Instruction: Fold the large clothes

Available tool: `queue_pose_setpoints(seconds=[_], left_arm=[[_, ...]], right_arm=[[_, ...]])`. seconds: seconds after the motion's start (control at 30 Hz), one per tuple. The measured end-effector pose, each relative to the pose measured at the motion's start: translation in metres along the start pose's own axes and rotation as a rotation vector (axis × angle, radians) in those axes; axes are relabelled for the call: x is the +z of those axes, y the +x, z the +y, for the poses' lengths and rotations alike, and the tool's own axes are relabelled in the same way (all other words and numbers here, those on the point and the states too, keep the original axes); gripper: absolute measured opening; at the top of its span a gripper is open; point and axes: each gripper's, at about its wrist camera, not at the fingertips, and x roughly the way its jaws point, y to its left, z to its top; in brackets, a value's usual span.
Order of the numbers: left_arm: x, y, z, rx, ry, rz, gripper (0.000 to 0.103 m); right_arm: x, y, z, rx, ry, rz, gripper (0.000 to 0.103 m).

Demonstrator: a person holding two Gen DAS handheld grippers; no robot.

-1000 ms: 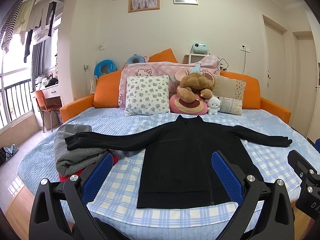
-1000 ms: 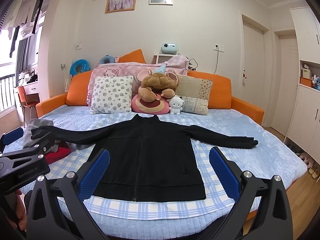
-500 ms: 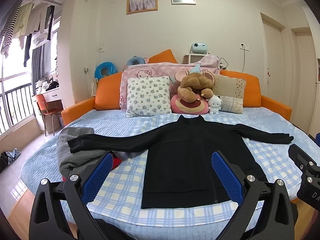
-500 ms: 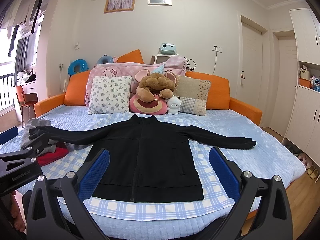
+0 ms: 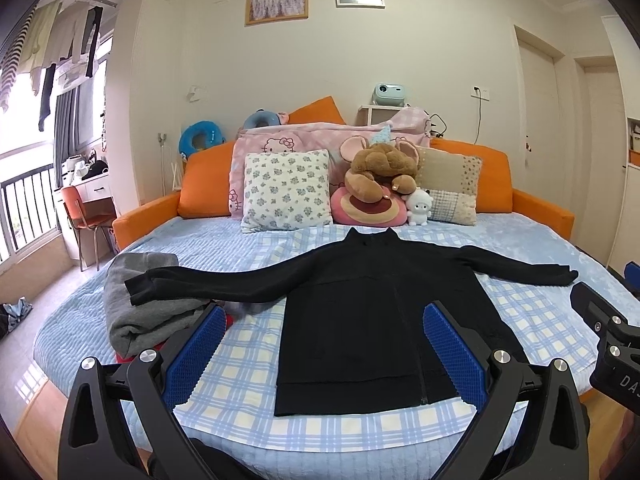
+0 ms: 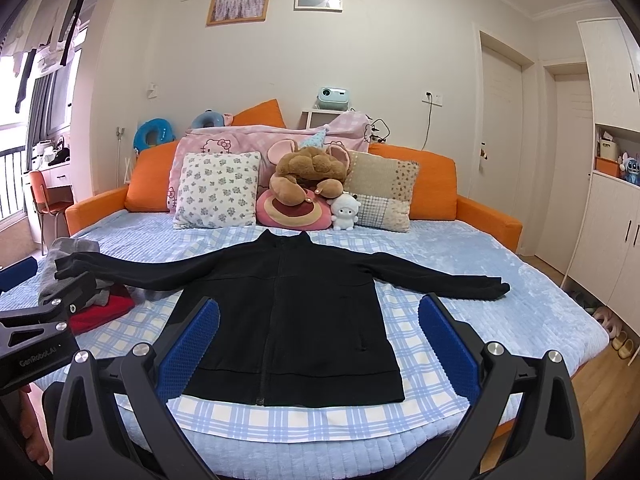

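Nearest us, the left gripper (image 5: 320, 344) sits at 6 o'clock of its own view, blue-padded fingers (image 5: 194, 354) spread wide with nothing between them, held above the near edge of the bed. The right gripper (image 6: 318, 342) is the same in its view: blue-padded jaws wide apart, empty, level and pointing toward the headboard. In the right wrist view the left gripper's black body shows at 9 o'clock, with part of a hand under it at 8 o'clock.

Just past the fingers, the black zip-front long-sleeved jacket (image 5: 372, 320) lies flat, front up, on the blue-and-white checked sheet (image 5: 248, 364), hem nearest us, collar at 12 o'clock, both sleeves spread out sideways. Its sleeve at 9 o'clock rests on a folded grey garment (image 5: 136, 316), which sits on a red folded item (image 6: 102, 308).

No containers in reach. Further back at 12 o'clock we see a white floral cushion (image 5: 286, 190), a brown plush toy (image 5: 380, 172) on a pink round cushion (image 5: 370, 210), a small white plush figure (image 5: 419, 206), a beige patchwork cushion (image 5: 452, 188) and the orange padded bed surround (image 5: 206, 184).
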Motion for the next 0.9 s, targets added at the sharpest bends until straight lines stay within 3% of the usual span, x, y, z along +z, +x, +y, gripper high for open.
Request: queue_pose_setpoints(seconds=[0.9], left_arm=[[0.0,0.0086,-0.0007,0.003,0.012,0.023,0.1]], right_arm=[[-0.0023,0.0024,-0.0058,0.003,-0.001,0.01,0.099]])
